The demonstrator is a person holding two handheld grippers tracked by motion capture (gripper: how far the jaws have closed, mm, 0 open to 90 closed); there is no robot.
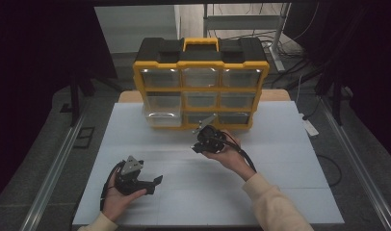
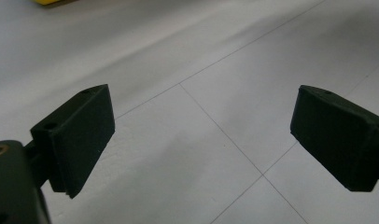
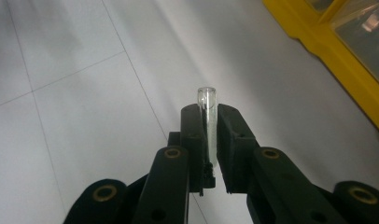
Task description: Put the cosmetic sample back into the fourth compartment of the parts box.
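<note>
My right gripper [image 3: 208, 140] is clenched on a small clear glass tube [image 3: 207, 112]; the tube stands pinched between the two black pads, its open rim poking out just past the jaw tips and its lower part running back down the slot between them; the pads press it from both sides, so it is held, not merely lying there. Beyond those jaw tips, off to the right in the right gripper view, runs the yellow frame of the drawer cabinet [image 3: 327, 51], with a clear drawer front behind it; below and ahead of the jaws is bare white table [image 3: 85, 93].

From the high view I see the same right gripper [image 1: 203, 139] up off the surface, just in front of the bottom row of the drawer cabinet [image 1: 201, 89]; one clear drawer [image 1: 161, 117] on the lower left of it stands pulled out a little toward me.

My left gripper [image 2: 201, 140] is released; its jaws stand wide apart with nothing between them but white table [image 2: 201, 70]; a sliver of yellow shows far beyond the left jaw. In the high view that left gripper [image 1: 152, 184] sits low over the table, well apart from the right one and from the tube.
</note>
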